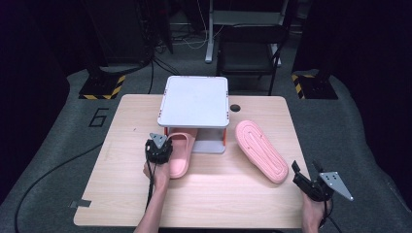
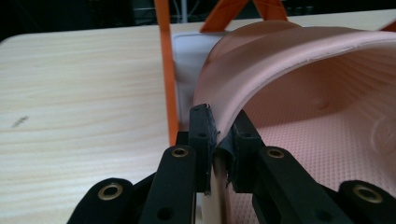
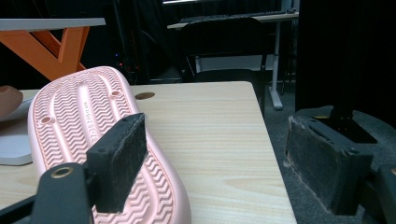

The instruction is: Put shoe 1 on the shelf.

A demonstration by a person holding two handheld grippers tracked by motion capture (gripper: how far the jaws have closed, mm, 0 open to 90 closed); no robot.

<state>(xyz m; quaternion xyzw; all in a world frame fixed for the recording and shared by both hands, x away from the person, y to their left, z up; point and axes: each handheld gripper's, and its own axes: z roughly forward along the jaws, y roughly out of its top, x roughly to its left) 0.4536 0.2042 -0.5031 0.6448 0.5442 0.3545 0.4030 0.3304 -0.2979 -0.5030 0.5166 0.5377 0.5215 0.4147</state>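
Pink slippers number two: left hand-held gripper (image 2: 219, 154) pinches one (image 2: 299, 84), right hand-held gripper (image 3: 233, 163) gapes.

On the pale wooden table (image 1: 121, 194), the left claw (image 1: 160, 145) sits at the strap of an upright pink rubber slipper (image 1: 180, 158) half under a small white shelf (image 1: 196, 101). A second pink slipper (image 1: 261, 150) lies sole-up to its right, with the right claw (image 1: 303, 174) near the table's right edge.

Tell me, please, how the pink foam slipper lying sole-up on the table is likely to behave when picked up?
The pink foam slipper lying sole-up probably lifts easily: it looks like light moulded foam. It may flex, since its mate's strap bends between the left gripper jaws. The zigzag tread should resist slipping. The right gripper is open.
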